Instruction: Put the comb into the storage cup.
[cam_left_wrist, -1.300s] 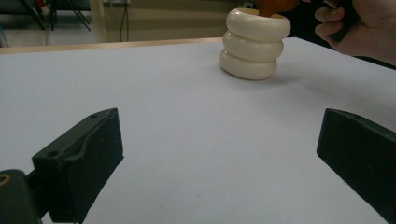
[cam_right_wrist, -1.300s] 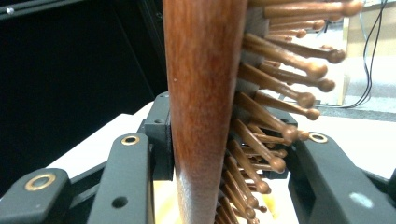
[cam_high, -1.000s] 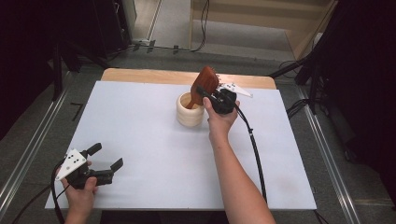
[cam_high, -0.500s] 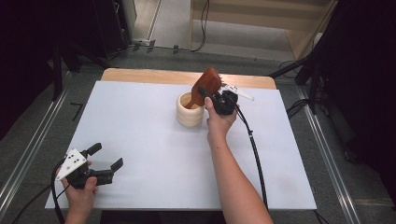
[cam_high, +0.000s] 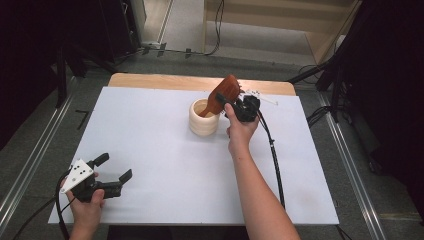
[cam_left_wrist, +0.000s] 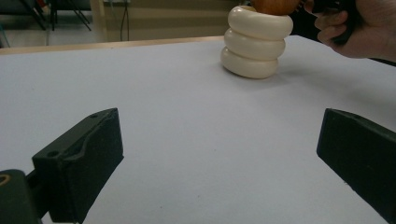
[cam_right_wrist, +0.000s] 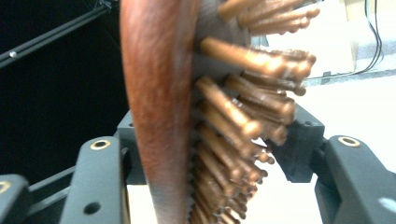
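A reddish wooden hairbrush (cam_high: 225, 92) leans with its handle down in a cream ringed holder (cam_high: 204, 119) at the far middle of the table. My right gripper (cam_high: 231, 102) is at the brush head, and its jaws have just been opening. In the right gripper view the brush (cam_right_wrist: 163, 93) stands between the spread jaws with a gap on each side, bristles toward the right jaw. My left gripper (cam_high: 114, 167) rests open near the front left corner, with nothing between its jaws. From there the holder (cam_left_wrist: 254, 42) is far ahead.
A white sheet (cam_high: 150, 150) covers the table, and a wooden strip (cam_high: 165, 80) shows along the far edge. The right gripper's black cable (cam_high: 272, 155) trails back along the forearm. Dark stands and floor rails surround the table.
Both hands stay where they were and the brush keeps its lean in the holder. No other shift is visible from the high view.
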